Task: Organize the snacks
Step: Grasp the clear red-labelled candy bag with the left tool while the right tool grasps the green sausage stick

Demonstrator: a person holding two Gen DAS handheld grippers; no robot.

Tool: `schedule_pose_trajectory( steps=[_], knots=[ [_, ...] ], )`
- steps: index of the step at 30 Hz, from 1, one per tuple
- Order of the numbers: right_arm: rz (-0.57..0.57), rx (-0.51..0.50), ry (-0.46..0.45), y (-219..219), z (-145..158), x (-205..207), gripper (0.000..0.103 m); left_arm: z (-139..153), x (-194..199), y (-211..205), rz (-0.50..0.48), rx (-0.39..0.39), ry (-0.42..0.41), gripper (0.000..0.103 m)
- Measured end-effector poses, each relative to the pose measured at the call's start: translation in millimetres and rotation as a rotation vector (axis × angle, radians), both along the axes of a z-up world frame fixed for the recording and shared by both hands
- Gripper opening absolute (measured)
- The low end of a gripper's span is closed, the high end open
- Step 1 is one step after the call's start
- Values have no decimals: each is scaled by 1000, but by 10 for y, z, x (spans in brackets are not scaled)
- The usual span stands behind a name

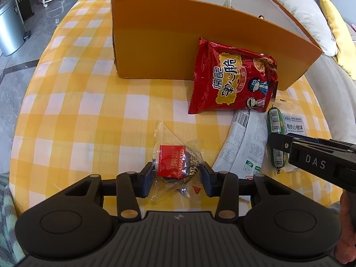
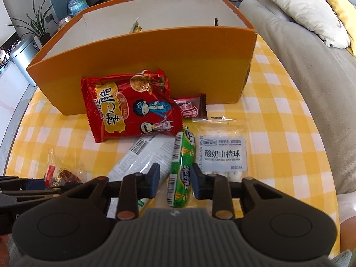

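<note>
Nearest us, our left gripper point(image 1: 178, 178) was clenched on the clear pyramid-shaped snack pouch with a red label point(image 1: 175, 166), low over the yellow-and-white checked tablecloth point(image 1: 89, 102). To its right, our right gripper point(image 2: 175, 181) straddled the green plastic-wrapped sausage stick point(image 2: 181, 166), its pads not yet touching. We judged both should grip mid-body and lift clear of the red crinkled snack bag point(image 2: 131, 104) before reaching the open orange cardboard box point(image 2: 155, 51) beyond.

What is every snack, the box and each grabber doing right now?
Box: open-topped, upright.
Red bag: leaning on the box.
Clear packet: pinched in the left gripper.
Green sausage: lying flat between the right gripper's jaws, not yet pinched.
White packet: lying flat.
Hawthorn pack: lying flat.
</note>
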State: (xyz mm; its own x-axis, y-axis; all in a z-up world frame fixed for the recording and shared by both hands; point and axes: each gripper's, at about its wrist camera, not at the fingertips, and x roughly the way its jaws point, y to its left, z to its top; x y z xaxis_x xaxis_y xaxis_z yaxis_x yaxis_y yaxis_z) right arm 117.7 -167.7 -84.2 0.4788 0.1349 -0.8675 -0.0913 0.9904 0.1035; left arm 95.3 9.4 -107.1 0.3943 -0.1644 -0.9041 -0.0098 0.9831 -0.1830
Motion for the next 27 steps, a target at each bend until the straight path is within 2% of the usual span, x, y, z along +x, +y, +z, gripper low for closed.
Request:
schedule_pose_trajectory(
  steps=[9, 14, 16, 21, 24, 27],
  knots=[
    [8, 8, 6, 3, 1, 4, 29, -2, 0, 3, 5, -4, -2, 50],
    [10, 43, 16, 4, 18, -1, 29, -3, -8, -5, 4, -2, -8, 50],
    [-4, 25, 33, -2, -14, 18, 29, -2, -10, -3, 7, -4, -8, 50],
    [-60, 51, 82, -97, -99, 71, 29, 1, -9, 9, 21, -15, -8, 51],
    [-67, 49, 96, -106, -139, 80, 24, 3, -5, 27, 26, -24, -5, 50],
    [-74, 55, 100, -115, -144, 79, 23, 5, 0, 25, 27, -23, -4, 50]
  ],
)
